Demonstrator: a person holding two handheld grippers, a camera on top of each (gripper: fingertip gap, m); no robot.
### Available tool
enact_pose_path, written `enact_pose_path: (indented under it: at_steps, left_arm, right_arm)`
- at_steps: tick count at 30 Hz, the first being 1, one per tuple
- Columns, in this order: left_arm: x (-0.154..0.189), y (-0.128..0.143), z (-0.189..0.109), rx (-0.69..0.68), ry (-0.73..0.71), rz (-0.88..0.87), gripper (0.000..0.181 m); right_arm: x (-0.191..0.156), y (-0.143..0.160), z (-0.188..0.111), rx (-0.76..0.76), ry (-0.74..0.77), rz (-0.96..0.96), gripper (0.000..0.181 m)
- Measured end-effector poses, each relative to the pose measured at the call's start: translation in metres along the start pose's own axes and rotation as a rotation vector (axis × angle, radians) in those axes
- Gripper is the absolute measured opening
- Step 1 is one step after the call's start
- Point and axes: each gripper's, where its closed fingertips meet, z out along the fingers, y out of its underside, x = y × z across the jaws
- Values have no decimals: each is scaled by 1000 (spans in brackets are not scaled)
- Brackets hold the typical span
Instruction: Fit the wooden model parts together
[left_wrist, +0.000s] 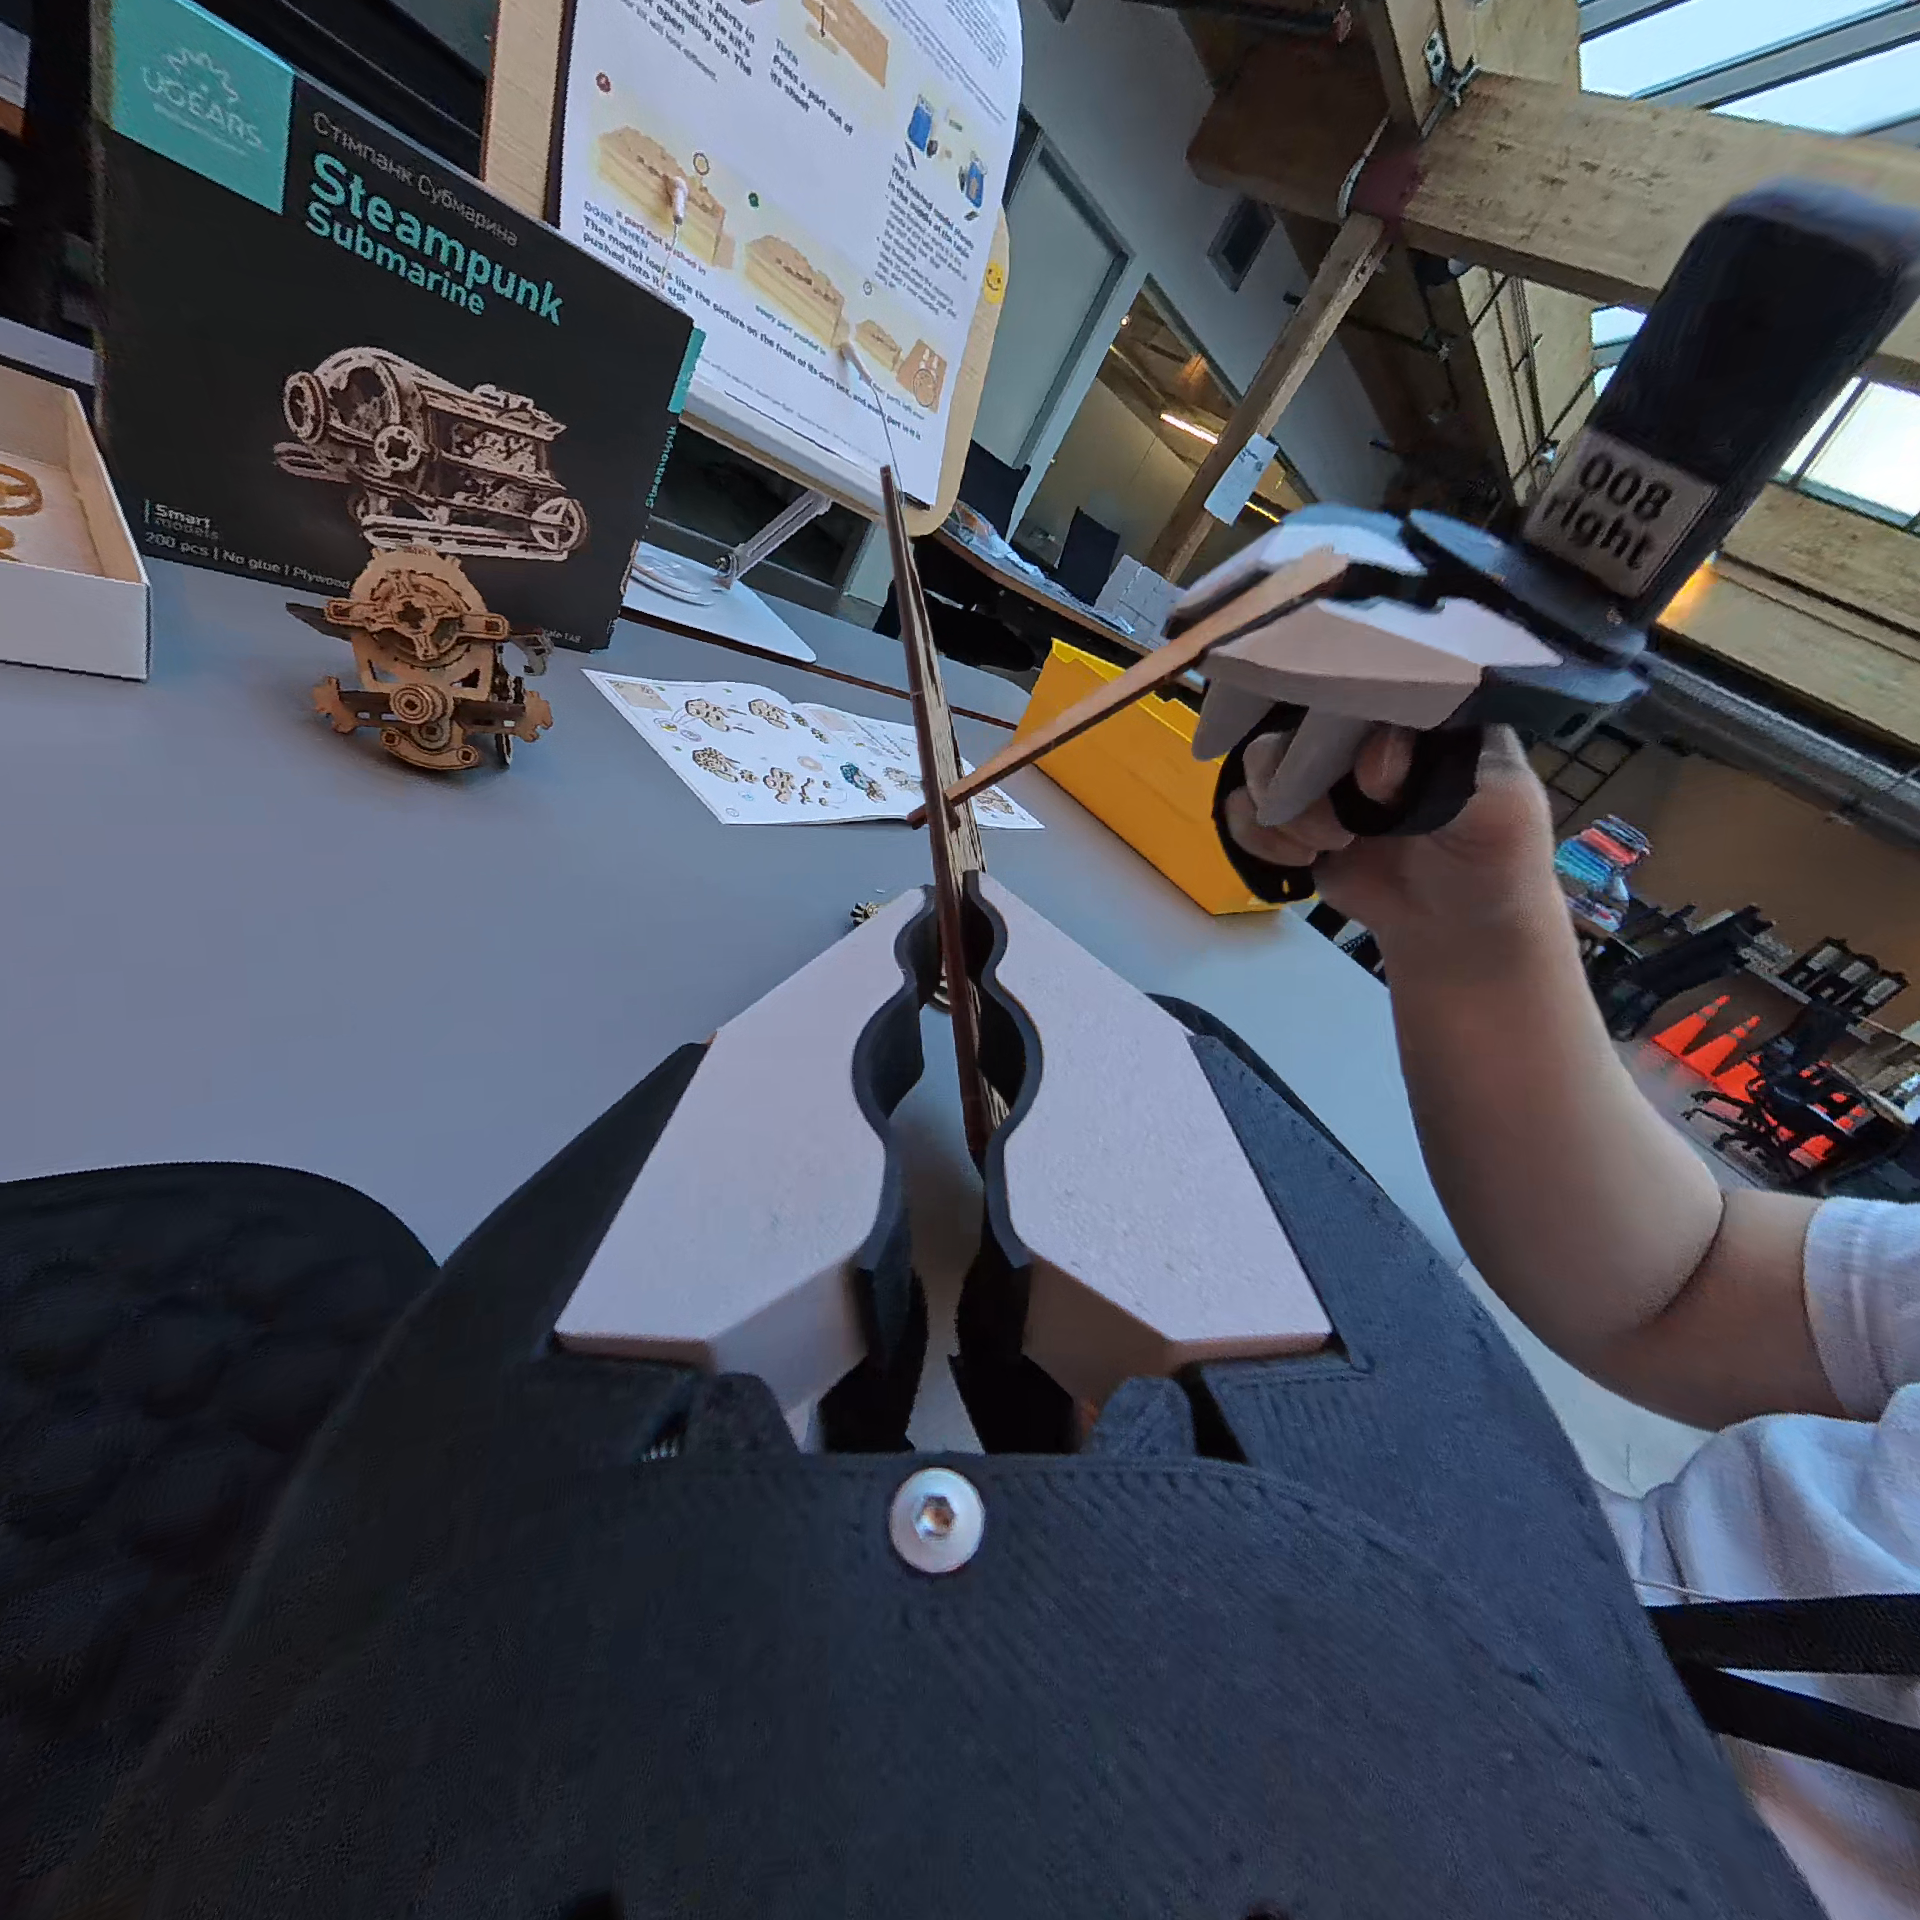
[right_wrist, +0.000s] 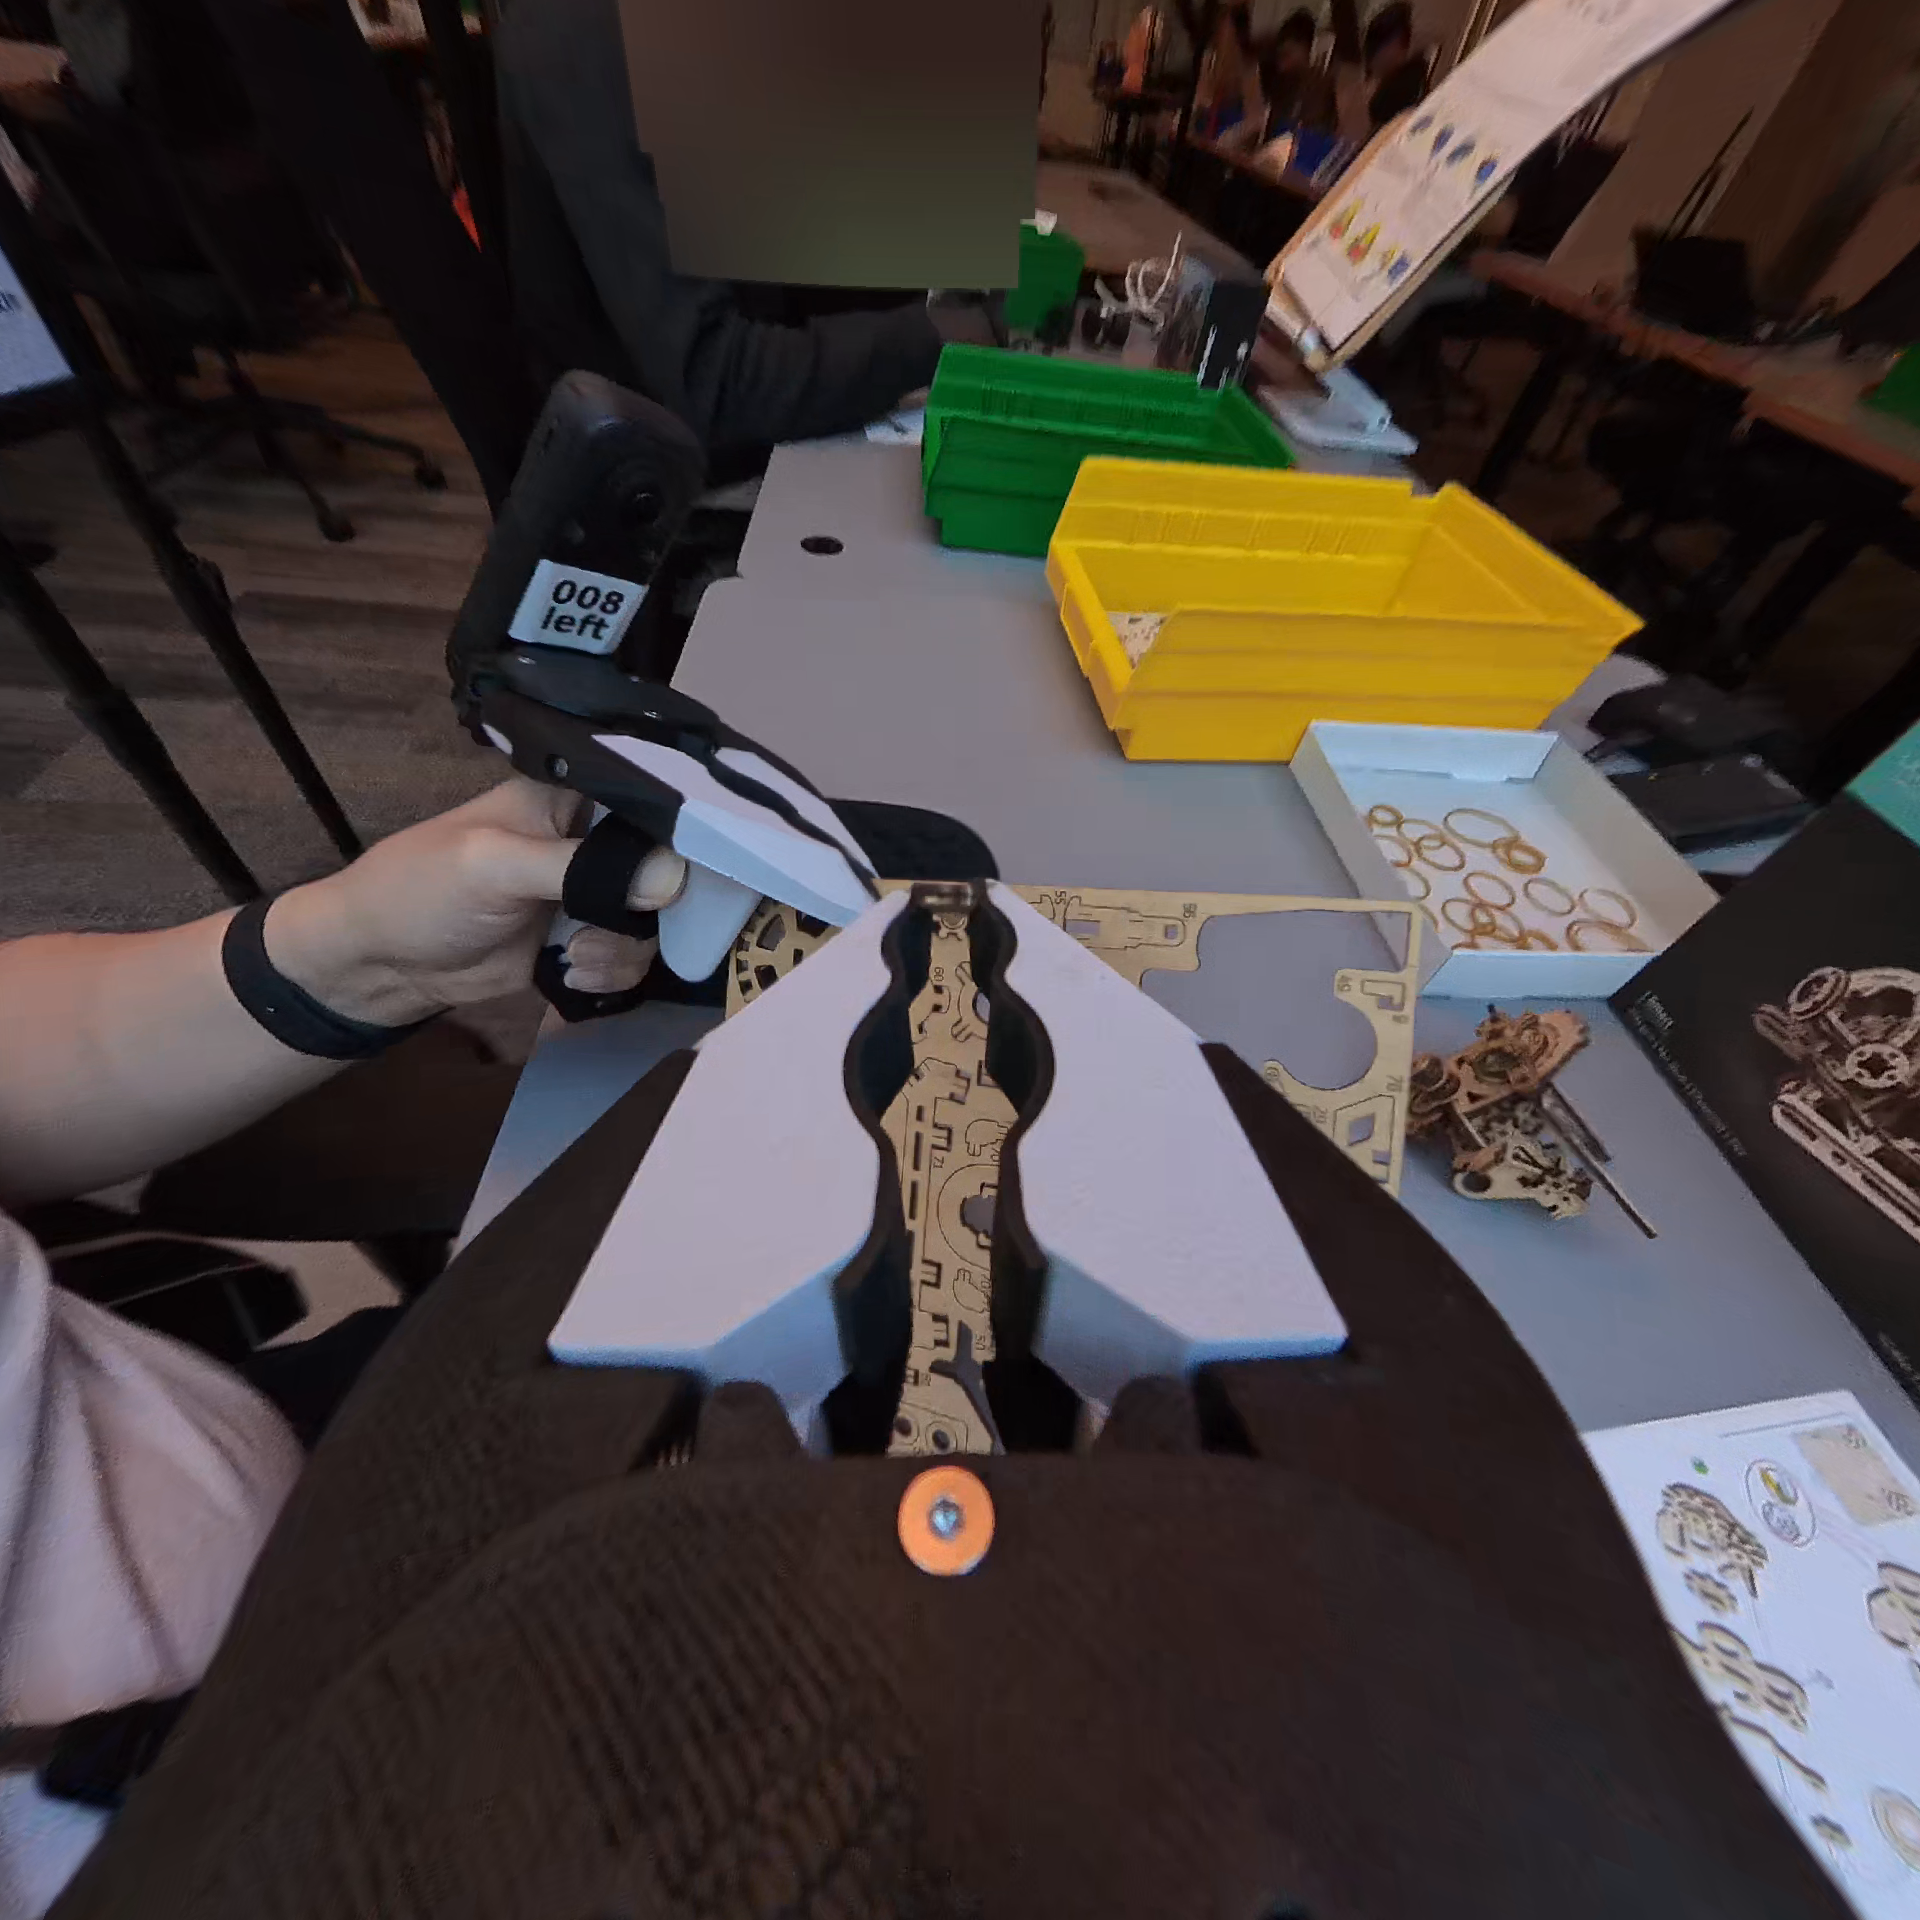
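Observation:
My left gripper (left_wrist: 951, 914) is shut on a thin plywood sheet of cut parts (left_wrist: 925, 665), which stands edge-on in its own view. In the right wrist view the sheet (right_wrist: 1299, 966) shows face-on above the grey table, with the left gripper (right_wrist: 868, 894) at its upper left edge. My right gripper (left_wrist: 1184, 634) is shut on a thin wooden strip (left_wrist: 1091, 717) whose far end meets the sheet. In its own view the right gripper (right_wrist: 945, 899) has its tips together on a small dark end. A part-built wooden model (left_wrist: 426, 665) stands on the table.
The kit box (left_wrist: 395, 343) stands behind the model (right_wrist: 1507, 1112). An instruction leaflet (left_wrist: 800, 748) lies flat. A yellow bin (right_wrist: 1330, 623) and a green bin (right_wrist: 1091, 447) sit at the far side. A white tray of wooden rings (right_wrist: 1496, 862) is beside them. An instruction board (left_wrist: 790, 208) stands upright. There is about 7 centimeters between the tips of the two grippers. Both grippers' tips are roughly 25 centimeters from the part-built wooden model (left_wrist: 426, 665).

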Motion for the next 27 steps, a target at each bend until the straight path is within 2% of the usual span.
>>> enact_pose_path:
  at_steps: [2,4,7,12,15,18,22,24,27]
  left_arm:
    - [2,-1,1,5,15,-9,0]
    - [3,-3,3,11,12,-14,0]
    - [-4,3,6,-40,-59,49,2]
    - [1,5,8,-60,-70,82,2]
    - [5,3,9,-25,-23,27,1]
    - [3,2,8,-5,8,-32,0]
    - [7,-1,9,21,49,-71,0]
    - [5,-3,8,23,37,-59,0]
    - [1,0,8,1,3,-31,1]
  right_arm:
    - [-7,1,-6,115,76,-93,5]
    - [-14,6,-5,129,184,-249,5]
    - [-13,5,7,-2,218,-300,6]
    - [-2,-11,13,-200,83,-152,6]
    - [3,-12,7,-136,16,-84,6]
    - [2,-3,-4,32,-10,-42,6]
    - [-6,-1,-18,309,59,-82,5]
    - [-12,4,-16,319,102,-155,5]
    - [-14,2,-7,186,119,-248,5]
